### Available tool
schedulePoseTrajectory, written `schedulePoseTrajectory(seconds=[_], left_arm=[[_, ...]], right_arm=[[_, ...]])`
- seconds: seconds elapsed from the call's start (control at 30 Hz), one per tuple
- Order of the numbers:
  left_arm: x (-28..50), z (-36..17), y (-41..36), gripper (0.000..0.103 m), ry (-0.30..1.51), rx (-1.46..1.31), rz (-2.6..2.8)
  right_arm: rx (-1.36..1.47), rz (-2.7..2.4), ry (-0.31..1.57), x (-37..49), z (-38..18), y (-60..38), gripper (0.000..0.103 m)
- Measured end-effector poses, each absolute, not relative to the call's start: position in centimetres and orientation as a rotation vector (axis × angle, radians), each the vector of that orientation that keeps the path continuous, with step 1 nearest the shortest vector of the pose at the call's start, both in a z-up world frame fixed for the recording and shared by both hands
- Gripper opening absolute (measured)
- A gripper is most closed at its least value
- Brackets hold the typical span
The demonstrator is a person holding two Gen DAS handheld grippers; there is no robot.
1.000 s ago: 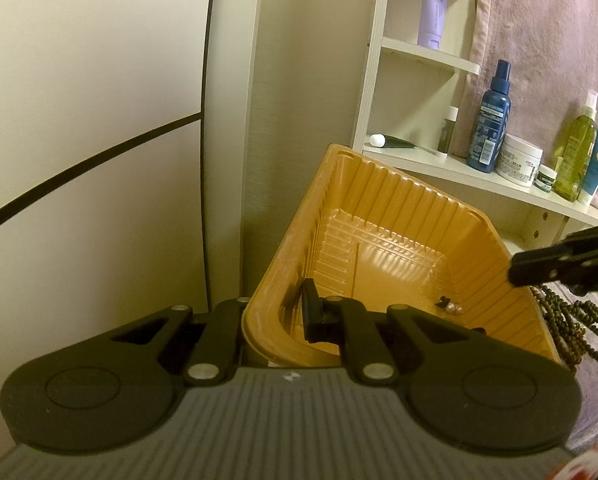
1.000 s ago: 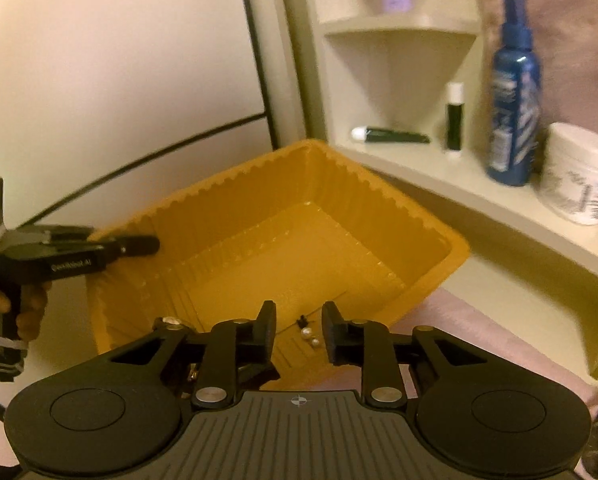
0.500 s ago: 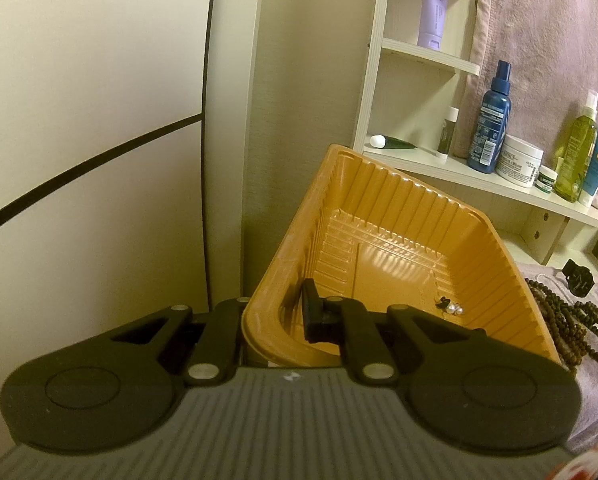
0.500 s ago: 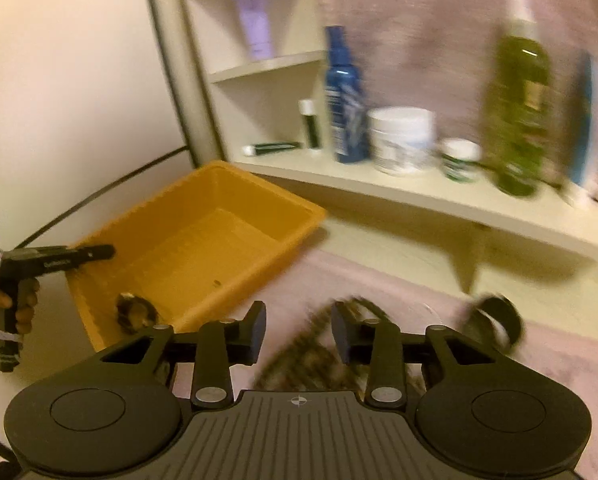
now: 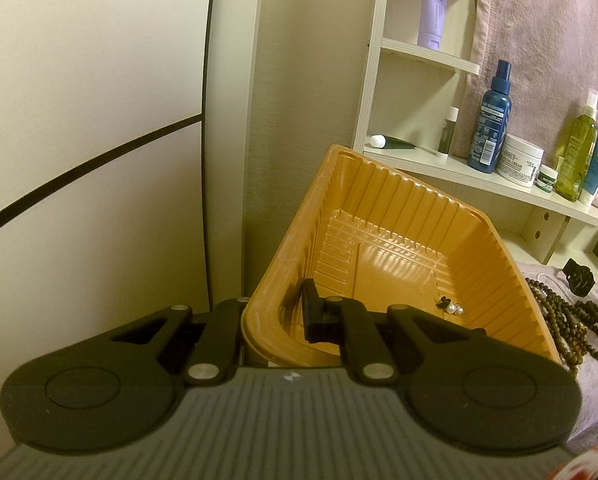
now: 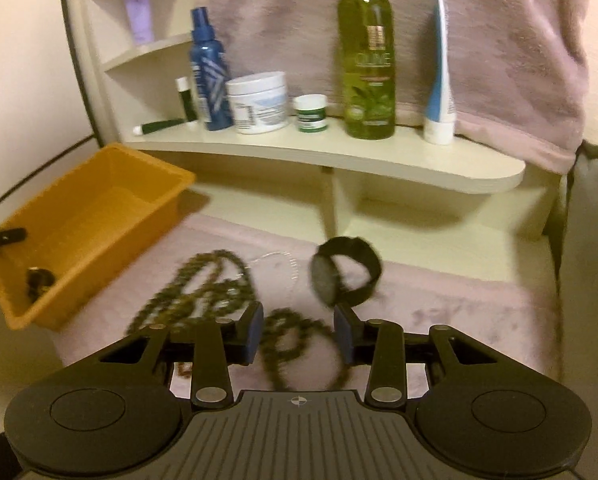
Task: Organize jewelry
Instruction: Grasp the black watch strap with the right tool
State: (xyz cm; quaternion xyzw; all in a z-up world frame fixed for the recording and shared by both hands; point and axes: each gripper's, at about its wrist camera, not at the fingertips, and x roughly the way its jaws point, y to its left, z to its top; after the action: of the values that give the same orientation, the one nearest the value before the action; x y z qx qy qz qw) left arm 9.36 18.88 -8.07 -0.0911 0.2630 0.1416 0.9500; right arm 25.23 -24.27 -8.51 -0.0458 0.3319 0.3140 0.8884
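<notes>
We held the orange tray (image 5: 383,216) by its near rim, our left gripper (image 5: 275,316) clamped on that edge, the tray tipped up beside the wall. Pearl earrings (image 5: 453,309) lay in its low corner. Our right gripper (image 6: 299,330), angled down over the pink towel (image 6: 459,304), had its jaws parting and empty above the bead necklace (image 6: 203,292), the black watch (image 6: 345,276) just beyond.
</notes>
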Motion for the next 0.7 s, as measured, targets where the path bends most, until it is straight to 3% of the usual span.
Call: schedulePoseTrajectory(seconds=[0.6, 0.7], left_arm=[[9.4, -8.1, 18.9, 0.011, 0.539, -0.179, 0.293], [9.4, -8.1, 18.9, 0.011, 0.539, -0.178, 0.294]], right_arm=[[-0.227, 0.728, 0.668, 31.0, -10.7, -21.8, 0.039], [-0.26, 0.731, 0.69, 31.2, -11.4, -21.3, 0.035]])
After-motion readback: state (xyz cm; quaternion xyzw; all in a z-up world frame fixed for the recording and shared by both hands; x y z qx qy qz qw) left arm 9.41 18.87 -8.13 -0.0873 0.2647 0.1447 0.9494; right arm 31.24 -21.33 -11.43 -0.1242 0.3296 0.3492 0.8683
